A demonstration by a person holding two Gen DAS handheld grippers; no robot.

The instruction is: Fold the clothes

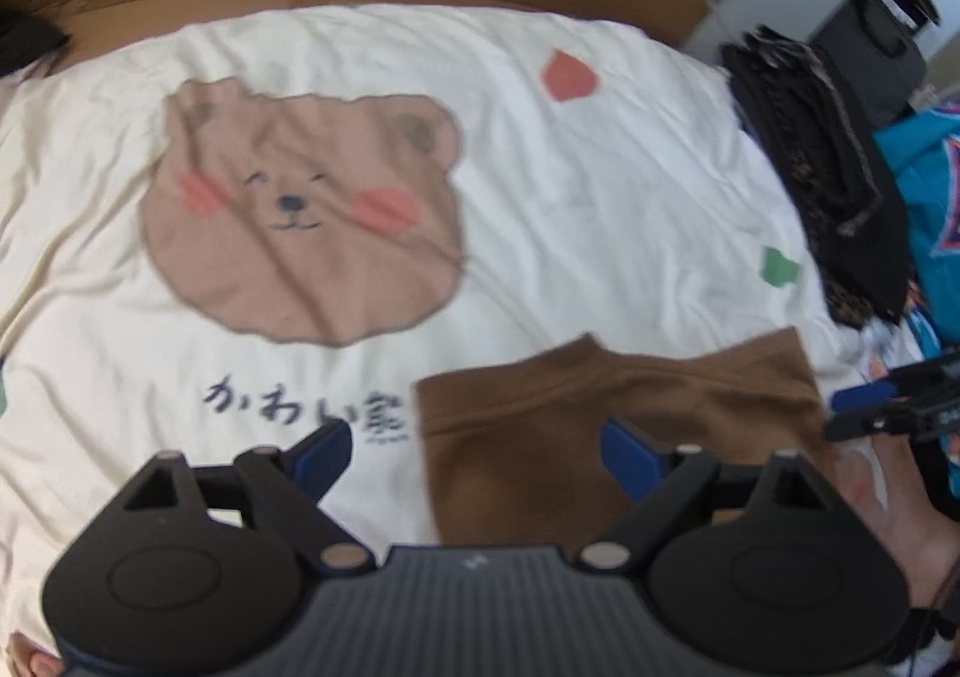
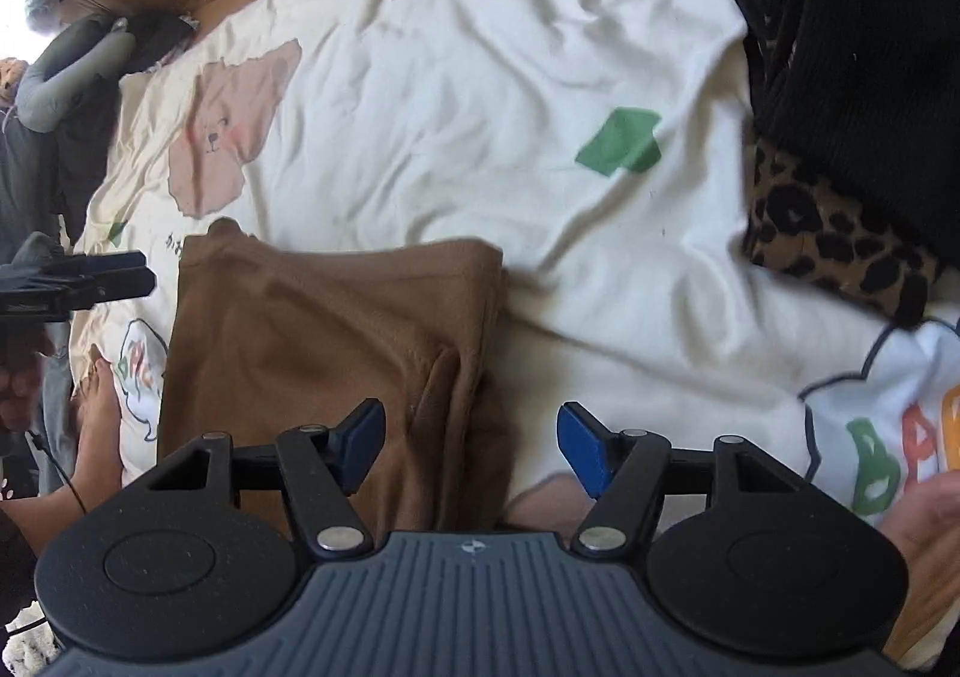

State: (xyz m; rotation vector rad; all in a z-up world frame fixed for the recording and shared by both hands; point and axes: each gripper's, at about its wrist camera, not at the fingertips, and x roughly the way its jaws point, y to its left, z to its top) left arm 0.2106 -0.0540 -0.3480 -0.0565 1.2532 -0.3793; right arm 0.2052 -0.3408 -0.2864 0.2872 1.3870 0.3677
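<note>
A cream bedsheet [image 1: 570, 185] printed with a bear face [image 1: 300, 215] is spreading out ahead of both grippers, with a dark pile of clothes [image 2: 840, 77] lying beyond the right gripper's right finger. A folded brown garment [image 2: 336, 341] is lying flat on the sheet, directly under and ahead of the right gripper [image 2: 471, 446] and ahead-right of the left gripper [image 1: 477, 452]. Both grippers are pointing steeply down with jaws standing apart, the left wide, the right somewhat narrower, neither pinching the cloth.

Both wrist views close, angled steeply down, sharing the brown garment [image 1: 618, 425] on the cream sheet [image 1: 600, 185]
</note>
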